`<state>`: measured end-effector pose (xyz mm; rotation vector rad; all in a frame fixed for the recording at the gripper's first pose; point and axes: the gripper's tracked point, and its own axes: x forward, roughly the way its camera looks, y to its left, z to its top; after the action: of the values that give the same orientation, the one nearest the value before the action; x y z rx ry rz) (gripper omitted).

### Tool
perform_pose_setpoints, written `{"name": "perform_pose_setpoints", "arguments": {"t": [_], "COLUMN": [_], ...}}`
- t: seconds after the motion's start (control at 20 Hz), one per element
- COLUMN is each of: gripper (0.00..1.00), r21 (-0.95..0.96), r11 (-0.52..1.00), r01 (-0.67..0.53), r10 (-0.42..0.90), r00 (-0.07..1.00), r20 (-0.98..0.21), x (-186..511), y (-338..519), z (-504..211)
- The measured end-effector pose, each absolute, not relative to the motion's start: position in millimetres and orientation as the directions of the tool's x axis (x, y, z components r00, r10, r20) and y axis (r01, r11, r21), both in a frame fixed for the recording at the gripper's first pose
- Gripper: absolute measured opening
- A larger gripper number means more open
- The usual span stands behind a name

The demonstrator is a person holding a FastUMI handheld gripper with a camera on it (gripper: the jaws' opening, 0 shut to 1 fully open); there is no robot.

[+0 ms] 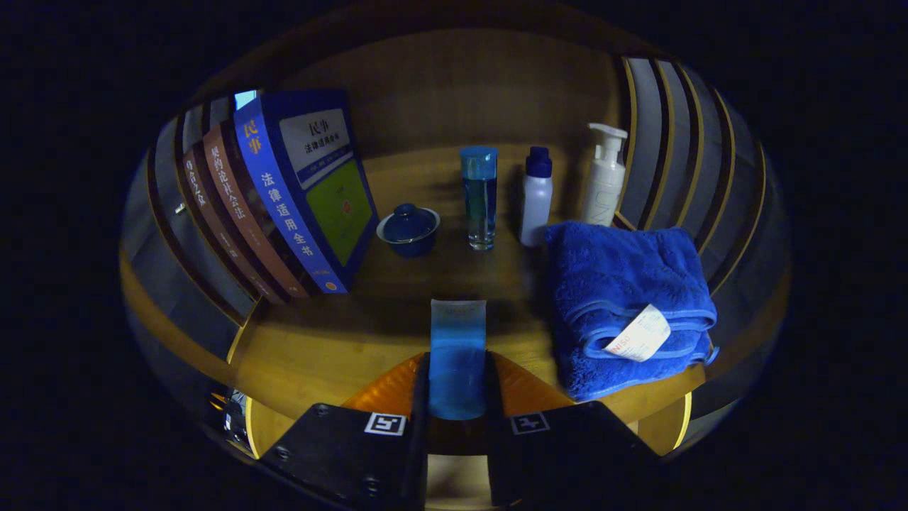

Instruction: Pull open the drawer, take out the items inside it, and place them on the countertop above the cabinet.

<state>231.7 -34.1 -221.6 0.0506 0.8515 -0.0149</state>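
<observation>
Blue tube in the grip, carried over the desk for set-down

The blue tube (457,358) is clamped between the two fingers of the hand-held gripper (457,387), both pressing on its sides, its clear crimped end pointing forward over the wooden desk (326,341). By my read this is the placing step: the item is out and needs lowering onto bare wood, then the fingers must part. Open desk lies just ahead of the tube. To its right, close by, sits a folded blue towel (628,298). Beyond stand a lidded blue cup (408,229), a tall glass bottle (480,196), a small white bottle (536,196) and a pump bottle (605,176). Leaning books (284,199) are off to the left.
</observation>
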Motion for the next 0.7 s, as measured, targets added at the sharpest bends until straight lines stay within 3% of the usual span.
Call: {"name": "perform_pose_setpoints", "arguments": {"t": [0.2, 0.4, 0.7], "gripper": [0.53, 1.00, 1.00], "r21": [0.055, 0.049, 0.042], "r11": [0.998, 0.998, 0.999], "r01": [0.037, 0.040, 0.017], "r10": [0.018, 0.011, 0.018], "r00": [0.657, 0.653, 0.698], "r20": [-0.754, -0.758, -0.716], "x": [231.6, 223.1, 187.2], "y": [-33.9, -37.2, -36.3], "z": [-227.2, -226.1, -198.8]}}
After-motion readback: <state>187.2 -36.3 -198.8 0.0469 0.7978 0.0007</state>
